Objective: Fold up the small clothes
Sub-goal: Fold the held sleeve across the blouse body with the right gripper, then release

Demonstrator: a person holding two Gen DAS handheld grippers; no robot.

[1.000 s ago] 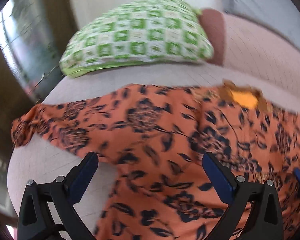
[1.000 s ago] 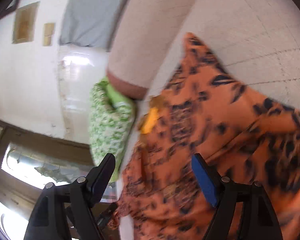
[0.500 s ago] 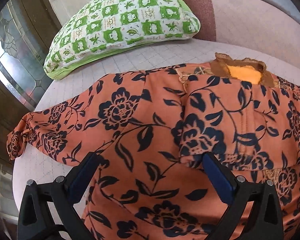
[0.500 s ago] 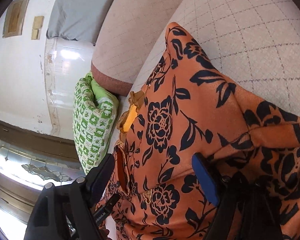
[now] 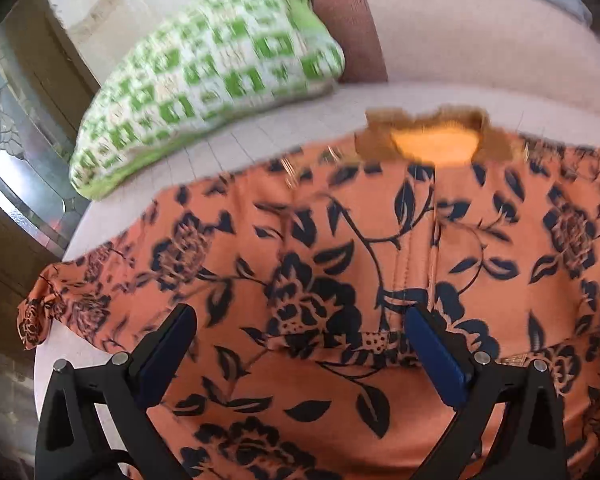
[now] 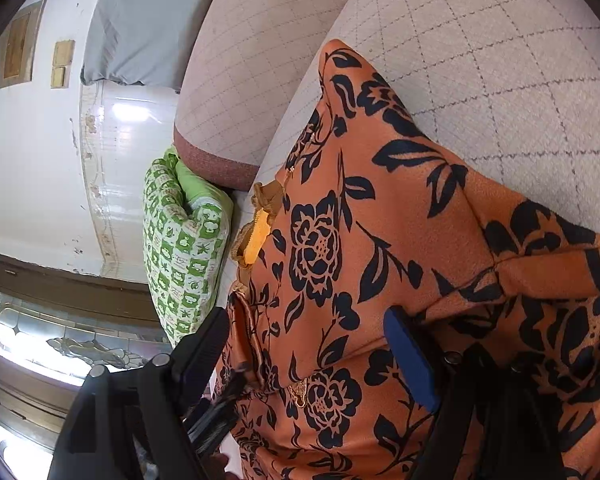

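Observation:
An orange garment with dark blue flowers lies spread on a pale quilted cushion. Its collar with a yellow lining points away from me, and one sleeve trails off to the left edge. A folded-over layer ends in a dotted trim across the middle. My left gripper hovers open over that trim, holding nothing. In the right wrist view the garment fills the frame. My right gripper stands open above it, gripping nothing.
A green and white checked pillow rests at the back left against the sofa's backrest. The cushion's left edge drops off beside a glass-panelled door. Bare quilted cushion stretches beyond the garment in the right wrist view.
The left gripper has slid across the garment from the sleeve side toward the middle and come lower, so the collar sits nearly centred. The right gripper has hardly moved.

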